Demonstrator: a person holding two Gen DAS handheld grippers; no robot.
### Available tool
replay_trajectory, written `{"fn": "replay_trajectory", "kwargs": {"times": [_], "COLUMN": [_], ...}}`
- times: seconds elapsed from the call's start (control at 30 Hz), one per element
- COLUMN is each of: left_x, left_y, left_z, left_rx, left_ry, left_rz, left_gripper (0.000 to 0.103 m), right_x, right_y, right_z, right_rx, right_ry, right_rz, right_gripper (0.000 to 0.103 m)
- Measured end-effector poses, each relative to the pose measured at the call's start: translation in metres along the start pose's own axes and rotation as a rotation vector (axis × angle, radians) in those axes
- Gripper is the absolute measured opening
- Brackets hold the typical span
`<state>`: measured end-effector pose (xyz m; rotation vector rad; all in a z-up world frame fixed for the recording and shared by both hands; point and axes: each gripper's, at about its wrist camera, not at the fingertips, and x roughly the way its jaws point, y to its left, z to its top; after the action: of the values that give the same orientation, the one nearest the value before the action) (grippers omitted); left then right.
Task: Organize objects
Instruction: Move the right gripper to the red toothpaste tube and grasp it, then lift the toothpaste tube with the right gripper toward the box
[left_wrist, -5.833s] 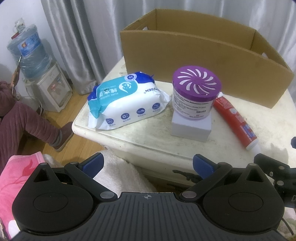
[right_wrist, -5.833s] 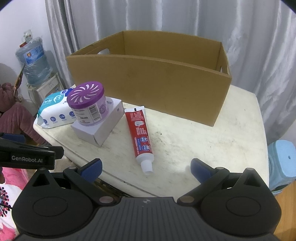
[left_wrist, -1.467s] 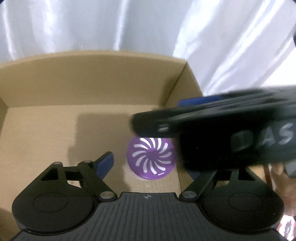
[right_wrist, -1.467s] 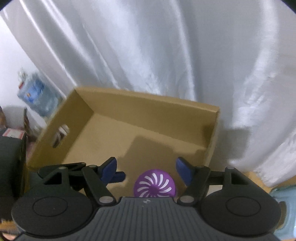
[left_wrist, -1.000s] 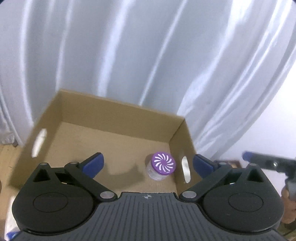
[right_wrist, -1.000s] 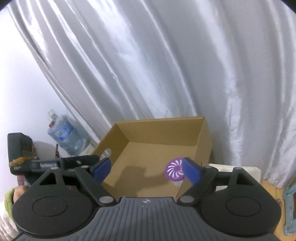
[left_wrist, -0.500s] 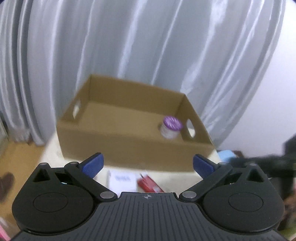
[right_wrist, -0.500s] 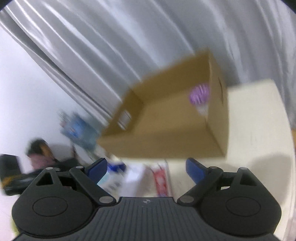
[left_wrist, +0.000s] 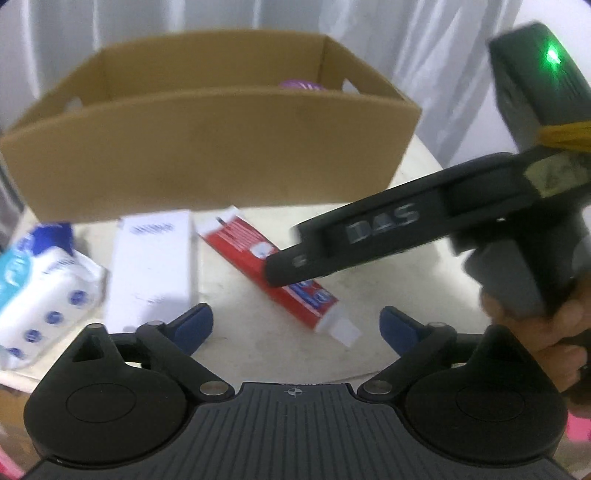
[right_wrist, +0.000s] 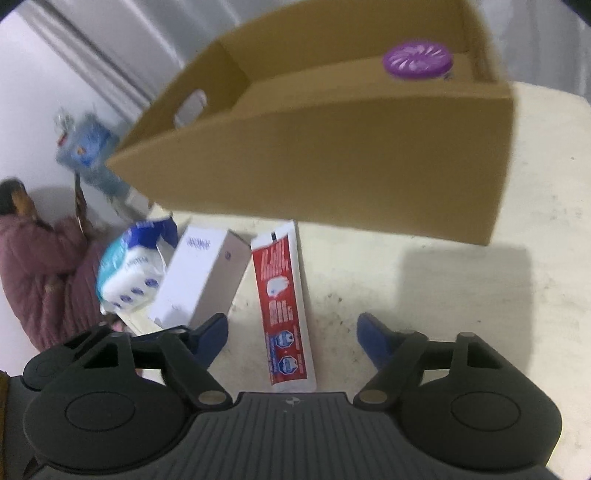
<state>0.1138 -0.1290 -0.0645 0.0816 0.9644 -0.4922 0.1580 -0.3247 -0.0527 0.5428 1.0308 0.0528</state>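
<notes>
Closing over the counter (right_wrist: 480, 295), the right tongs (right_wrist: 291, 332) hold nothing; the red tube (right_wrist: 282, 306) lies between their blue pads (right_wrist: 212, 336), cap end nearest the camera, and the pads do not press on it. The left tongs (left_wrist: 295, 325) are also narrowing from a wide spread and grip nothing, with the tube's white cap (left_wrist: 341, 330) in the gap between their pads (left_wrist: 194, 323).

In the left wrist view the right tongs' black body (left_wrist: 369, 236) reaches in from 3 o'clock, its tip over the tube's (left_wrist: 258, 258) middle, with the person's hand (left_wrist: 554, 332) on its grip at 4 o'clock.

At 10 o'clock from the tube a white box (right_wrist: 201, 280) lies flat, just beside it. Further toward 9 o'clock sits a blue and white wipes pack (right_wrist: 129, 273) at the counter's edge.

Behind all three, at 12 o'clock, stands the open carton (right_wrist: 332, 166). The purple-lidded jar (right_wrist: 417, 61) is inside it, in the far right corner.

Off the counter at 9 o'clock in the right wrist view are a person in a maroon coat (right_wrist: 44, 266) and a water bottle (right_wrist: 83, 147) by the wall.
</notes>
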Motion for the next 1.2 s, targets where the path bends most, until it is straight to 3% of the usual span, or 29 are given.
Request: {"fn": "replay_trajectory", "kwargs": {"times": [0.2, 0.33, 0.57, 1.2], "left_x": [0.023, 0.03, 0.035, 0.035], "left_y": [0.008, 0.013, 0.017, 0.011], "left_z": [0.003, 0.006, 0.007, -0.01], "left_rx": [-0.037, -0.084, -0.106, -0.093], "left_ry": [0.06, 0.057, 0.056, 0.157], "left_rz": [-0.024, -0.055, -0.083, -0.197], "left_gripper": [0.078, 0.068, 0.053, 0.055], "right_x": [0.011, 0.015, 0.011, -0.02], "right_y": [0.018, 0.024, 0.028, 0.008], "right_z": [0.004, 0.007, -0.001, -0.048], "right_rx": [-0.097, -0.125, -0.179, -0.029], "right_ry": [0.04, 0.052, 0.06, 0.053], "right_rz": [-0.036, -0.045, -0.073, 0.007], "right_gripper": [0.068, 0.062, 0.031, 0.031]}}
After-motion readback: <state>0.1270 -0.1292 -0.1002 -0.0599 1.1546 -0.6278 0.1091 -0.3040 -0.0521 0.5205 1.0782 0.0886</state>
